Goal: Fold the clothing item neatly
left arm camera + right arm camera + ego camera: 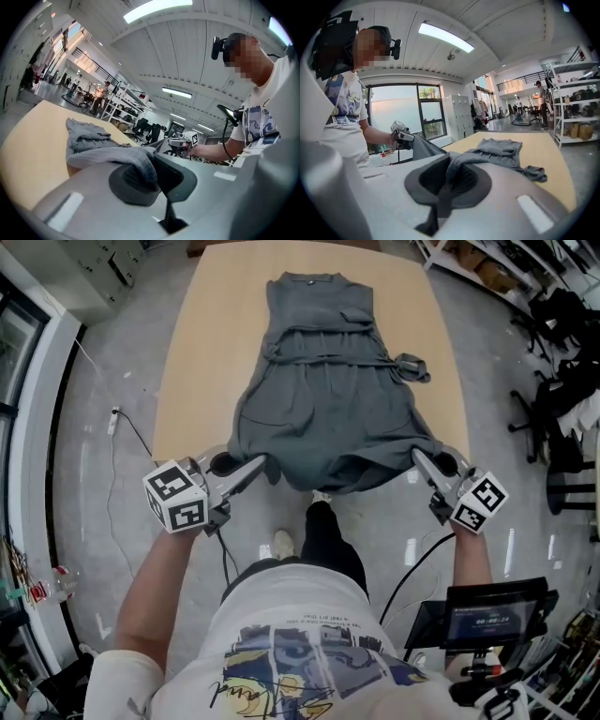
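A grey sleeveless dress (pixel 323 381) with a waist tie lies lengthwise on the wooden table (pixel 202 352), neck at the far end. Its hem is lifted off the near edge. My left gripper (pixel 261 463) is shut on the hem's left corner, and the grey cloth (pixel 124 159) runs between its pads. My right gripper (pixel 419 457) is shut on the hem's right corner, with the fabric (pixel 461 164) pinched between its pads. The hem sags between the two grippers. In the left gripper view the right gripper (pixel 180 143) shows ahead; in the right gripper view the left gripper (pixel 401 133) shows ahead.
The dress's tie end (pixel 412 367) lies off to the right on the table. A tablet on a stand (pixel 492 615) is by my right side. Black chairs (pixel 562 409) and shelving stand to the right, and a cable (pixel 117 418) runs on the floor at left.
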`<state>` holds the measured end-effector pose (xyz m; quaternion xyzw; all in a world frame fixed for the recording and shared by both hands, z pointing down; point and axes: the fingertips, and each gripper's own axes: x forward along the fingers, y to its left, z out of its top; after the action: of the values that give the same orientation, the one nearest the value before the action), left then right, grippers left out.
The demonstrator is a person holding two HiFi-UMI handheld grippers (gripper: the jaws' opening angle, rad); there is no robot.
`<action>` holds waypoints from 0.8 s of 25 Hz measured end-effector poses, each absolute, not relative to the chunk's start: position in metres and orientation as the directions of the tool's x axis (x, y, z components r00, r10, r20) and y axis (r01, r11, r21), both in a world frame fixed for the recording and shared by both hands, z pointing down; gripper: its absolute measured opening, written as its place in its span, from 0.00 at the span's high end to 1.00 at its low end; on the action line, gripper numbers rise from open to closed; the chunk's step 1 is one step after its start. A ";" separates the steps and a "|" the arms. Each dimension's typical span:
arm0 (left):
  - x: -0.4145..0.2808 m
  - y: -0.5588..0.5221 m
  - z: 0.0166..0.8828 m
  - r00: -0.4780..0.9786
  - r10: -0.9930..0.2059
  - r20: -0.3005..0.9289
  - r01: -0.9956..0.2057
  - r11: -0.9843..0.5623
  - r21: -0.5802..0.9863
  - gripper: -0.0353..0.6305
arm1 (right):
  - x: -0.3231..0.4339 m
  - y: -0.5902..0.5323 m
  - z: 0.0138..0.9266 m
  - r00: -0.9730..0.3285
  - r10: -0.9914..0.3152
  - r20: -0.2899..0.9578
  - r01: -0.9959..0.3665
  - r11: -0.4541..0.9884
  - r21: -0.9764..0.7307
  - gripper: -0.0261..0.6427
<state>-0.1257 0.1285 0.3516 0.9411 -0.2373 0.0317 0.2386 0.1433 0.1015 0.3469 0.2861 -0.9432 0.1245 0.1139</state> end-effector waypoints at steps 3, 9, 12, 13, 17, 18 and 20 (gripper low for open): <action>-0.128 0.119 0.331 0.875 -0.457 0.157 -0.479 -0.776 0.411 0.92 | 0.138 0.089 0.329 -0.825 -0.502 0.260 -0.546 0.826 -0.138 0.95; -0.125 0.069 0.305 0.853 -0.499 0.154 -0.517 -0.766 0.382 0.92 | 0.132 0.035 0.295 -0.859 -0.460 0.226 -0.487 0.870 -0.079 0.95; -0.123 0.043 0.296 0.847 -0.509 0.154 -0.527 -0.764 0.372 0.92 | 0.134 0.007 0.284 -0.868 -0.446 0.220 -0.467 0.882 -0.056 0.95; -0.122 0.035 0.295 0.845 -0.512 0.155 -0.530 -0.763 0.369 0.92 | 0.135 -0.002 0.282 -0.870 -0.442 0.219 -0.462 0.885 -0.050 0.95; -0.120 0.003 0.286 0.833 -0.529 0.163 -0.551 -0.759 0.347 0.92 | 0.139 -0.036 0.275 -0.877 -0.429 0.217 -0.446 0.895 -0.031 0.95; -0.120 -0.005 0.284 0.830 -0.533 0.165 -0.555 -0.758 0.342 0.92 | 0.140 -0.045 0.273 -0.878 -0.428 0.217 -0.443 0.896 -0.026 0.95; -0.119 -0.021 0.281 0.823 -0.543 0.168 -0.566 -0.753 0.335 0.92 | 0.141 -0.061 0.271 -0.882 -0.421 0.214 -0.435 0.900 -0.019 0.95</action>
<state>-0.1189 -0.0212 0.2811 0.9358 -0.2963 0.0301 0.1888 0.1411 -0.0612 0.2711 0.2207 -0.9694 0.0330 0.1027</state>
